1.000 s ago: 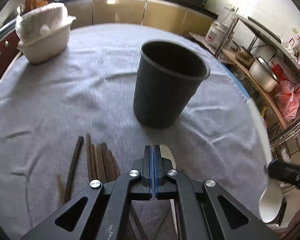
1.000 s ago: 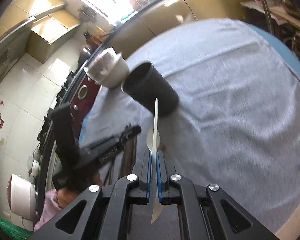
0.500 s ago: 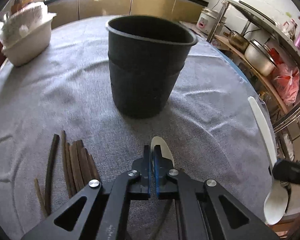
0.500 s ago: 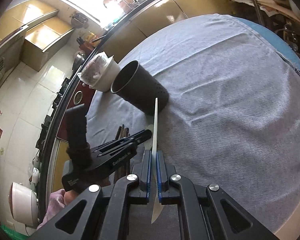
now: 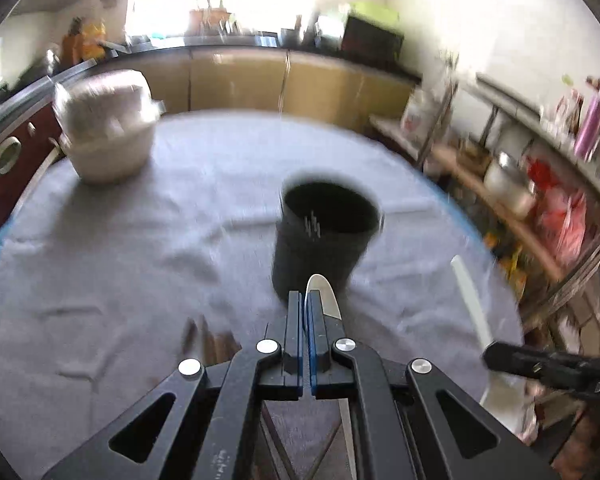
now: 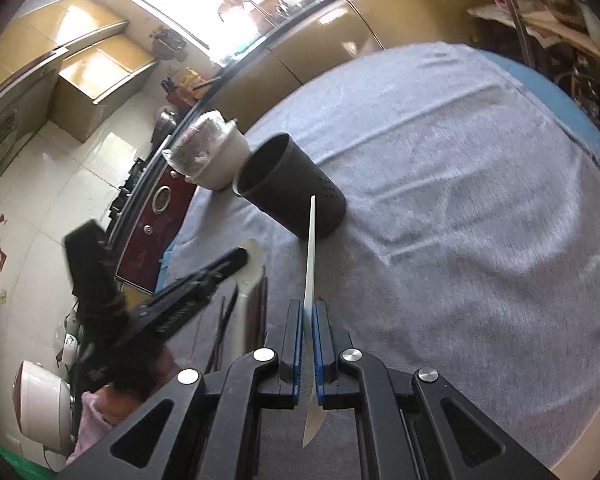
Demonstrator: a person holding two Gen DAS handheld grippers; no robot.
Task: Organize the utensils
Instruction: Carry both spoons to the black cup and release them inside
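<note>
A black utensil holder stands upright on the grey cloth, its mouth showing in the right wrist view too. My left gripper is shut on a white spoon and hangs above the cloth, short of the holder. The right wrist view has that gripper at its left, with the spoon hanging below it. My right gripper is shut on a second white spoon, whose handle points toward the holder. Brown chopsticks lie on the cloth under my left gripper.
A white lidded bowl stack sits at the table's far left edge. Kitchen cabinets run behind the table, and shelves with pots stand to the right. The grey cloth stretches wide beyond the holder.
My left gripper has risen with its spoon and drawn back, so the holder looks smaller and lower. The right gripper has barely moved.
</note>
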